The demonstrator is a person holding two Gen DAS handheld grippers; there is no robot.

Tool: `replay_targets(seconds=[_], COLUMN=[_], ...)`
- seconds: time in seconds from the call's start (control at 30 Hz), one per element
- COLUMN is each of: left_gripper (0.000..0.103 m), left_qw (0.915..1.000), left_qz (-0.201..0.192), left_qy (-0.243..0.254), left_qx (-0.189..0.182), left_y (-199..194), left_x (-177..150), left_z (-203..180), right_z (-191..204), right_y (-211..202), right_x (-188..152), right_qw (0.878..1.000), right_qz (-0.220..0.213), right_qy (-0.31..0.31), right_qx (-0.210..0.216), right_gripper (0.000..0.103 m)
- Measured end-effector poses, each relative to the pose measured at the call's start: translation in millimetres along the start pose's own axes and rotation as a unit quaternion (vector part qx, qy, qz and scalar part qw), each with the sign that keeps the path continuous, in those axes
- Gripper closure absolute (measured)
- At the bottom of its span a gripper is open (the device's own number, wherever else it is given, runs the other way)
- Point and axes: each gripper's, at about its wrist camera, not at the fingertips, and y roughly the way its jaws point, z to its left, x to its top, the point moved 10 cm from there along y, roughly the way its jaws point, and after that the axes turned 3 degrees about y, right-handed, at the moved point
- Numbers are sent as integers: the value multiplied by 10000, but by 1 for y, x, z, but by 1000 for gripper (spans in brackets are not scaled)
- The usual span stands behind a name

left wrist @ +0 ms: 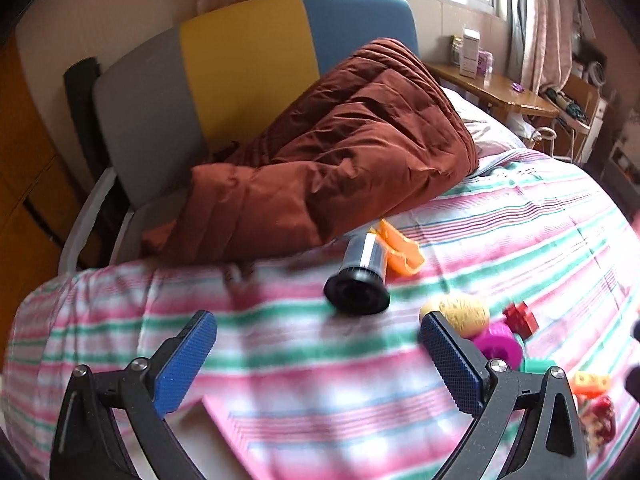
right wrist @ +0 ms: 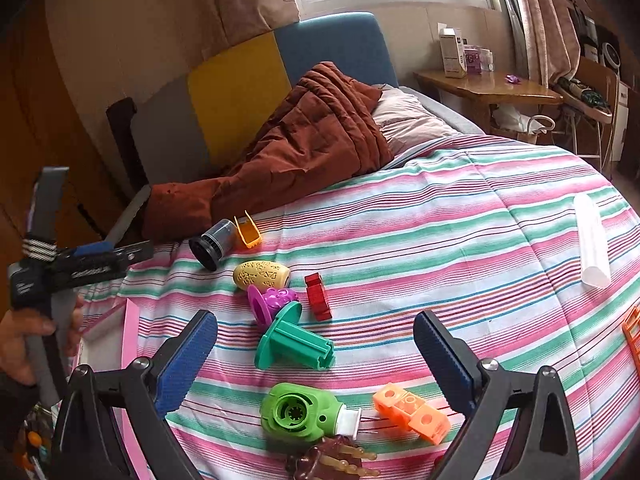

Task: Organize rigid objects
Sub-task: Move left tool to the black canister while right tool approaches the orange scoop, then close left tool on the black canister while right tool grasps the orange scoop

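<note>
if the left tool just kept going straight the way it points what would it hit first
Probably the black cylinder lying on the striped bedspread, roughly centred ahead of the open left tool. The yellow perforated piece sits off toward the right finger. Depth is hard to judge through the fisheye.

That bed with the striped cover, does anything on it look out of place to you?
Yes: plastic parts lie scattered over the striped cover, none upright. The black cylinder, teal spool and yellow perforated piece lie on their sides; a white tube lies alone, far right.

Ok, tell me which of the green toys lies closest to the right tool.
The bright lime-green round piece with the white nozzle, just ahead of the right tool. The teal flanged spool lies farther up the bedspread, touching the purple toy.
</note>
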Motion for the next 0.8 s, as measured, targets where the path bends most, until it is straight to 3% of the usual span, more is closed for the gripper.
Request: replay_targets(seconds=[0.23, 0.4, 0.43, 0.47, 0.5, 0.67, 0.8], left_gripper=[0, 3, 13, 39, 50, 59, 59], left_qw=[9984, 9950, 9943, 9938, 9926, 9961, 9968], left_qz=[344, 695, 776, 849, 955, 627, 401], left_qy=[459, 715, 705, 663, 575, 264, -72], left_qx=[-28, -101, -182, -276, -472, -561, -684], left_y=[71, 104, 110, 115, 118, 96, 54], left_x=[22, 20, 19, 17, 13, 1, -21], left_z=[-21, -28, -29, -31, -33, -33, -31], right_z=[-2, -2, -1, -1, -1, -2, -3], right_y=[0, 0, 0, 0, 1, 3, 4], right_x=[0, 1, 0, 0, 0, -1, -2], right_qw=[9995, 9994, 9994, 9994, 9994, 9996, 9997], right_qz=[85, 97, 114, 125, 132, 154, 168], right_qy=[233, 254, 254, 251, 236, 193, 166], right_qx=[175, 210, 219, 219, 208, 123, 58], right_gripper=[3, 3, 3, 3, 3, 3, 3])
